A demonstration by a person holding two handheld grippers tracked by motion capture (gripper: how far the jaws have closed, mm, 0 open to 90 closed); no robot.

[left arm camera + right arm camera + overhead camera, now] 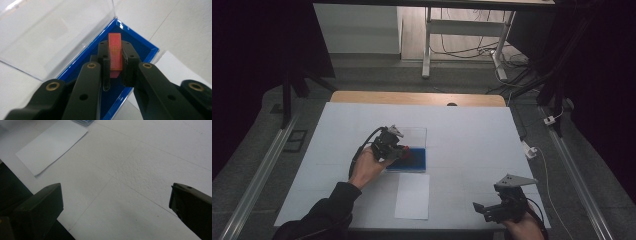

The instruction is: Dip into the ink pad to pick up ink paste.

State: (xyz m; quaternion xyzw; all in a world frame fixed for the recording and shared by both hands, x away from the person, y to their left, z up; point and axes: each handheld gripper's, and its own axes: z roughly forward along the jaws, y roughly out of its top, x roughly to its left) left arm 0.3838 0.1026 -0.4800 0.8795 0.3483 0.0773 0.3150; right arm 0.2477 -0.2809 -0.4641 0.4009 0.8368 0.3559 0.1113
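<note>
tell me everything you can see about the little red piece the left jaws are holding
The red piece is a small, thin, flat rectangular slip, red to pink, with a fine gold border and a small gold square mark near its middle. It stands on edge, clamped between the shut jaws of the left gripper, whose pads press its two faces. It sits over the blue tray of an open case with a clear lid. What it is made of I cannot tell.

Red chip (115,53) with gold lines, blue tray (147,50), white paper (412,196).
</note>
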